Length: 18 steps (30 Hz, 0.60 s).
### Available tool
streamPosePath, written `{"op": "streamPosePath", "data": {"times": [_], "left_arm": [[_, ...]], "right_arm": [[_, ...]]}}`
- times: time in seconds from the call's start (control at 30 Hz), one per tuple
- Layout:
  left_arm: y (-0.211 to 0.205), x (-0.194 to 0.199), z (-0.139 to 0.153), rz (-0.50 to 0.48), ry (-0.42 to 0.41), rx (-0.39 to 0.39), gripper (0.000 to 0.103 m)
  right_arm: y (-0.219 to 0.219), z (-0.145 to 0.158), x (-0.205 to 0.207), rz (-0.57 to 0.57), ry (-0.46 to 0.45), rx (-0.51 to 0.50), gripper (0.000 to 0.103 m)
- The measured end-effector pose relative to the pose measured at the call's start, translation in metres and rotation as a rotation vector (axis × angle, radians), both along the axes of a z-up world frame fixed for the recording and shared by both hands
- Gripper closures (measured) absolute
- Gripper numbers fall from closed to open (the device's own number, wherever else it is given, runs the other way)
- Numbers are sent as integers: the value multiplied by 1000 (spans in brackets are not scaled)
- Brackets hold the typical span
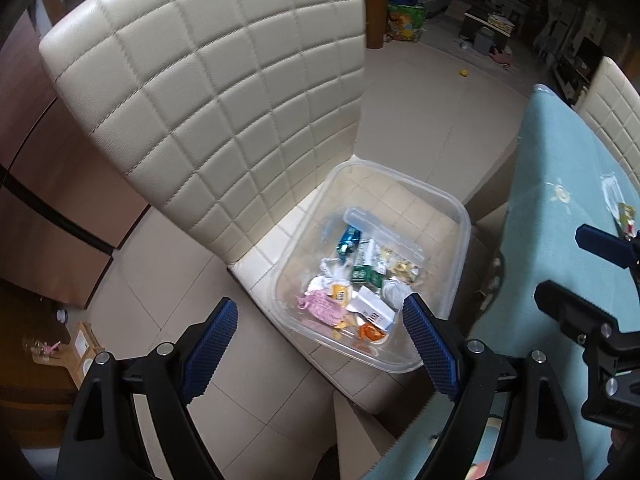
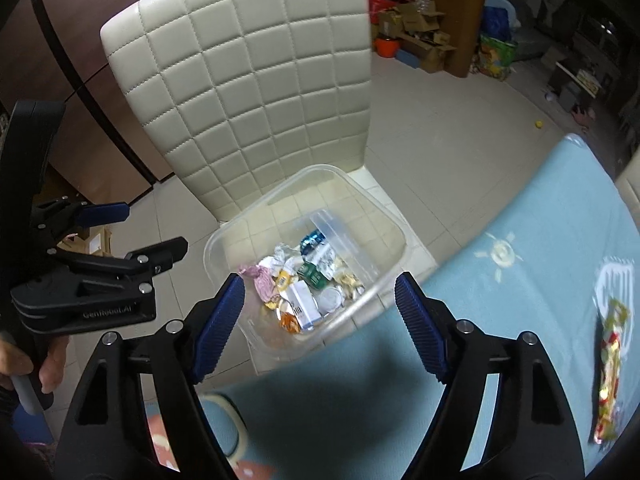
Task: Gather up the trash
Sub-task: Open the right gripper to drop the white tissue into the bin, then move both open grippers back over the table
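**A:** Tablecloth (image 2: 500, 320) first — pale blue, nearest to you under the right gripper (image 2: 320, 304). Its jaws stand apart with nothing between them. Your left gripper (image 1: 320, 332) is likewise spread and empty, hanging over the chair seat.

**B:** Where is the remaining trash?

**A:** One wrapper (image 2: 610, 368) lies on the cloth at the far right, red and yellow, blurred. Judge it light, thin and crinkly; it will likely slide on fabric. Pinch it across the middle and press down before you close.

**B:** And the container?

**A:** Beyond the table edge — a clear plastic bin (image 1: 460, 216) sits on the quilted chair (image 1: 208, 92), holding wrappers, a small carton and foil lids. Print on them is too small to read.

**B:** Any legible writing?

**A:** Only the grey lettering on the left gripper's body, seen from the right wrist; it appears to read "GenRobot.AI".
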<state>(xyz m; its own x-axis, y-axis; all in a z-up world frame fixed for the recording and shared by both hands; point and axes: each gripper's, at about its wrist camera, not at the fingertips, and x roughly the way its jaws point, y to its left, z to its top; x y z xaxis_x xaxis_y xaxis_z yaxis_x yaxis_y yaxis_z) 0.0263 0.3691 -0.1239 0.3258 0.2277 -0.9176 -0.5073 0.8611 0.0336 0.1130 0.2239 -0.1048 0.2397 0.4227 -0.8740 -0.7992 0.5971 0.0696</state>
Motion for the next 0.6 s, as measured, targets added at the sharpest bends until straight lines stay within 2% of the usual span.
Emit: {"op": "streamPosePath", "data": {"times": [0.17,0.33,0.6], "left_arm": [[-36,11,18,-86,-23,14,20],[-95,28,38,-221,-58,32,20],[-198,47,39,-424,-63,0,20]], "right_arm": [[-48,13,0,-93,-21,16,26],[-112,22,5,-223,-40,30,26],[-227,22,2,-434,-22,24,26]]}}
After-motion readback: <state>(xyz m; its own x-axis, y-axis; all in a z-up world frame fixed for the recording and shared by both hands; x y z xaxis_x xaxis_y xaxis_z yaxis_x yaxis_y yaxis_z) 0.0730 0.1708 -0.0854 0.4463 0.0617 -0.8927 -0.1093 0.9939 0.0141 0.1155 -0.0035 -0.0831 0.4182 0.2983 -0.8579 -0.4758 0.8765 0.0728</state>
